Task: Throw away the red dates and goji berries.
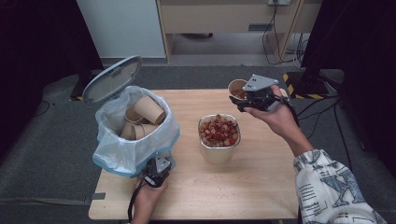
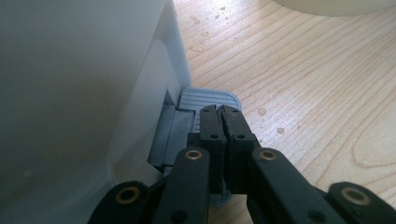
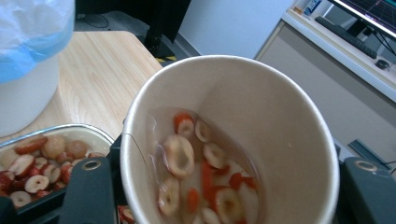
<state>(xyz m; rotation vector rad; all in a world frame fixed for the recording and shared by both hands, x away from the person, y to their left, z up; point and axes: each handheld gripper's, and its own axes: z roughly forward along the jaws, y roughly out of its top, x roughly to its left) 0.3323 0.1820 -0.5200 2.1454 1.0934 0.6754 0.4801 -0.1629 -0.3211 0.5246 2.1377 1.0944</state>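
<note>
- Paper cup (image 3: 224, 140), holding red-and-white fruit slices in liquid, is pinched between the right gripper (image 1: 254, 95) jaws, up off the surface and just behind-right of the metal bowl (image 1: 218, 151).
- Cup is tilted toward the bowl; my guess is the contents get tipped in there, since the bowl already holds the same slices.
- Left gripper (image 2: 222, 140) jaws are pressed together, nothing between them, tips resting on the grey foot pedal (image 2: 210, 98) at the base of the white bin (image 1: 135, 154), left of the bowl.
- Bin lid (image 1: 112, 79) stands open, presumably because the pedal is held down.
- Bin has a plastic liner (image 1: 112, 149) and several empty paper cups (image 1: 149, 109) inside, so this cup likely goes there once drained.
- Water drops on the wooden surface (image 1: 261, 177) beside the pedal: spill risk when pouring.
</note>
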